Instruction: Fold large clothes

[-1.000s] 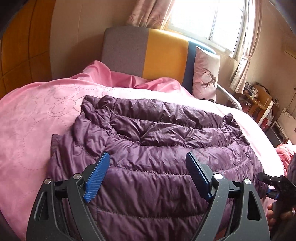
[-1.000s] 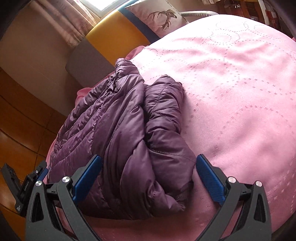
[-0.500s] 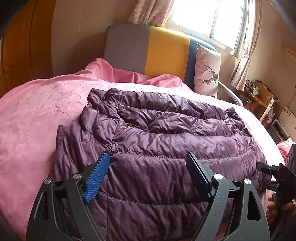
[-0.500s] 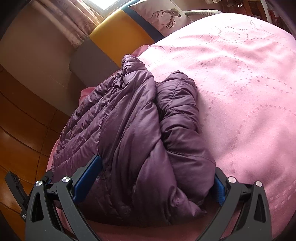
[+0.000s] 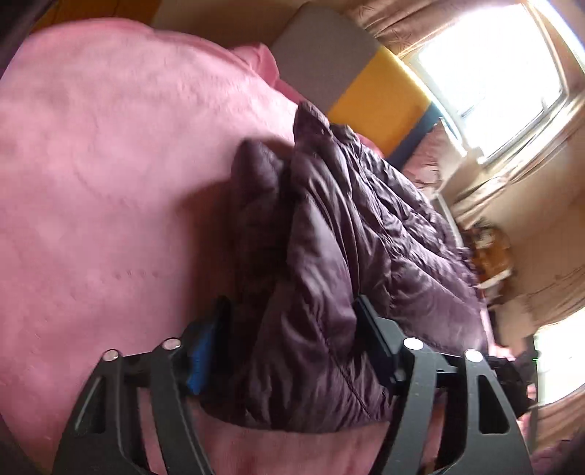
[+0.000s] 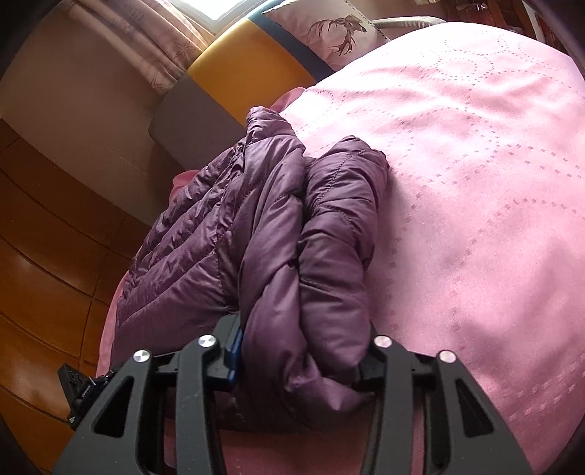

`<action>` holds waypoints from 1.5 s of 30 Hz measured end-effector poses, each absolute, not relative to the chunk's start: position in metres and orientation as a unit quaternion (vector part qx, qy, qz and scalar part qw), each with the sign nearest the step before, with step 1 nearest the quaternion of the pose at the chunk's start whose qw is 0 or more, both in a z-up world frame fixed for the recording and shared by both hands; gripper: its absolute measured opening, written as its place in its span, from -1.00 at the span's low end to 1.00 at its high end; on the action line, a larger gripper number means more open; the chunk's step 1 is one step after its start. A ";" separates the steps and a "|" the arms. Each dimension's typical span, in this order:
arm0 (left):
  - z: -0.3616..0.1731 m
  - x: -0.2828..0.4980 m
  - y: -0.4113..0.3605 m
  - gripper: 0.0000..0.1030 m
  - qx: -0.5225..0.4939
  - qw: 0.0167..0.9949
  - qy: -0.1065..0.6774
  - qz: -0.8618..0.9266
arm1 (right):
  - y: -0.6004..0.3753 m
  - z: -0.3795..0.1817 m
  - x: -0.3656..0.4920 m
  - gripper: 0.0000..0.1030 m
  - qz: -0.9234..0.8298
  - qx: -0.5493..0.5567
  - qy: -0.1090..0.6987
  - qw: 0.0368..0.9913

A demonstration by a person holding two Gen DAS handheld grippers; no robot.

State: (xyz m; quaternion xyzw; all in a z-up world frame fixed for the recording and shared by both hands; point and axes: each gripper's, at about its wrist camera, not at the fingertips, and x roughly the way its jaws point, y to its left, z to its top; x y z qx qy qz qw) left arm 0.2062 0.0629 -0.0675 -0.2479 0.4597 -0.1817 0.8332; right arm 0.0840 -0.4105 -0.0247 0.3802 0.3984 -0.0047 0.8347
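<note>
One pink bed carries the load. On it, toward the headboard, lies the purple down jacket, partly folded into thick layers. Left claw grasps one bundled jacket edge; right claw is clenched on the opposite rolled edge. Risk: the slick, puffy fabric may slip from either claw if lifted unevenly, causing the fold to spring open.

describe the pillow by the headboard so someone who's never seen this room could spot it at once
Start at the pink bedspread and follow it up to the grey, yellow and blue headboard. The pillow leans against its blue end, pale pink, the only thing printed with a dark antlered deer.
</note>
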 end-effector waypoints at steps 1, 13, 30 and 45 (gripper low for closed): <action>-0.071 0.203 0.067 0.03 -0.261 0.828 0.456 -0.197 | -0.411 -0.023 0.080 -0.35 0.000 0.381 0.399 0.834; -0.051 0.148 0.096 -0.03 -0.250 0.821 0.464 -0.220 | -0.429 0.022 0.018 0.43 -0.020 0.300 0.415 0.859; -0.013 0.213 -0.003 0.24 -0.123 0.880 0.409 -0.209 | -0.351 0.021 0.167 0.37 -0.078 0.105 0.440 0.889; -0.005 0.212 -0.027 0.34 -0.046 0.908 0.386 -0.154 | -0.381 -0.002 0.164 0.47 -0.100 0.158 0.451 0.873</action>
